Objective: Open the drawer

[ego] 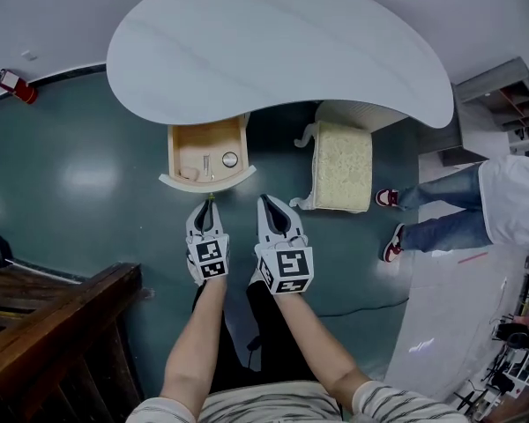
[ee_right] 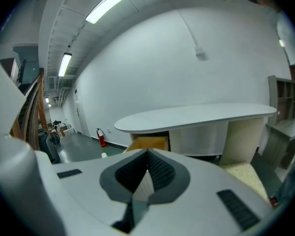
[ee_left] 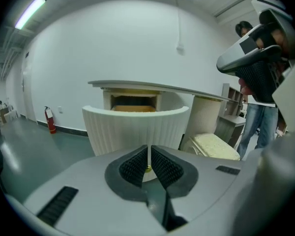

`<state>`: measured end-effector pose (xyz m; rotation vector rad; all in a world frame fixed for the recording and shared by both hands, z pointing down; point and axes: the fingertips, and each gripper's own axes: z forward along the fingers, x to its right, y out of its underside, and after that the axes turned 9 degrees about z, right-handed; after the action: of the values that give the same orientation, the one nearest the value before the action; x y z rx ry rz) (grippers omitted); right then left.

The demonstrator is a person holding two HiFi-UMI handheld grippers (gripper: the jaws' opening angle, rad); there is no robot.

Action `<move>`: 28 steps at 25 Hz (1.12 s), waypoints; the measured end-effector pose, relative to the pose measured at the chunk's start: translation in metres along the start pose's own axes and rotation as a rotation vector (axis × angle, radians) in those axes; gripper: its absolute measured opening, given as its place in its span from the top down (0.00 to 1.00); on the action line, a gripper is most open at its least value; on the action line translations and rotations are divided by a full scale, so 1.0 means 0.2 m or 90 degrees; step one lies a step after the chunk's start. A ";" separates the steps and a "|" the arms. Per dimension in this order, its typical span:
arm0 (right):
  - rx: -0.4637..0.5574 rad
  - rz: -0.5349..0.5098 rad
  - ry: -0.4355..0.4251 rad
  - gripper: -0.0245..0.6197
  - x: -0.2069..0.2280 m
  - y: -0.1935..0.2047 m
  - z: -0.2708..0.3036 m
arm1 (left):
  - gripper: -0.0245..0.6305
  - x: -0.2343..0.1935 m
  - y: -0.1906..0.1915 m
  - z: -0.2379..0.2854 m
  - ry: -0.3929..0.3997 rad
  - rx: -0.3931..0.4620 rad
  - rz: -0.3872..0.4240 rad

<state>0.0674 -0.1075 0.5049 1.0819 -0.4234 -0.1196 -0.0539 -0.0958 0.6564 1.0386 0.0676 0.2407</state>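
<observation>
The curved white drawer point(ego: 208, 181) stands pulled out from under the white kidney-shaped table point(ego: 273, 51), its wooden inside showing with a few small items. My left gripper point(ego: 209, 204) hovers just in front of the drawer front point(ee_left: 137, 127), pads nearly together with only a thin slit. The small brass knob point(ee_left: 147, 169) shows through that slit, and nothing is pinched. My right gripper point(ego: 266, 201) hangs beside it, shut and empty, tips meeting point(ee_right: 147, 152). In the right gripper view the drawer point(ee_right: 150, 142) appears beyond the jaws.
A cream upholstered stool point(ego: 342, 166) sits right of the drawer. A person in jeans point(ego: 458, 205) stands at the right. A dark wooden stair railing point(ego: 53, 324) is at the lower left. A red fire extinguisher point(ego: 16, 86) leans by the far wall.
</observation>
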 end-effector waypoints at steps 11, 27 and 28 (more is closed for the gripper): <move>0.008 -0.014 -0.019 0.95 -0.10 -0.26 -0.15 | 0.96 0.07 -0.48 -0.27 0.030 0.069 0.043; 0.025 0.006 -0.040 0.95 -0.23 -0.59 -0.39 | 0.96 0.13 -1.07 -0.60 0.083 0.100 0.097; 0.025 0.007 -0.040 0.95 -0.23 -0.60 -0.40 | 0.96 0.16 -1.10 -0.61 0.092 0.105 0.105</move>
<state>0.0699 -0.0842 0.3550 1.1167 -0.4896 -0.1357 -0.0078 -0.0926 0.4064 1.1906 0.1346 0.4659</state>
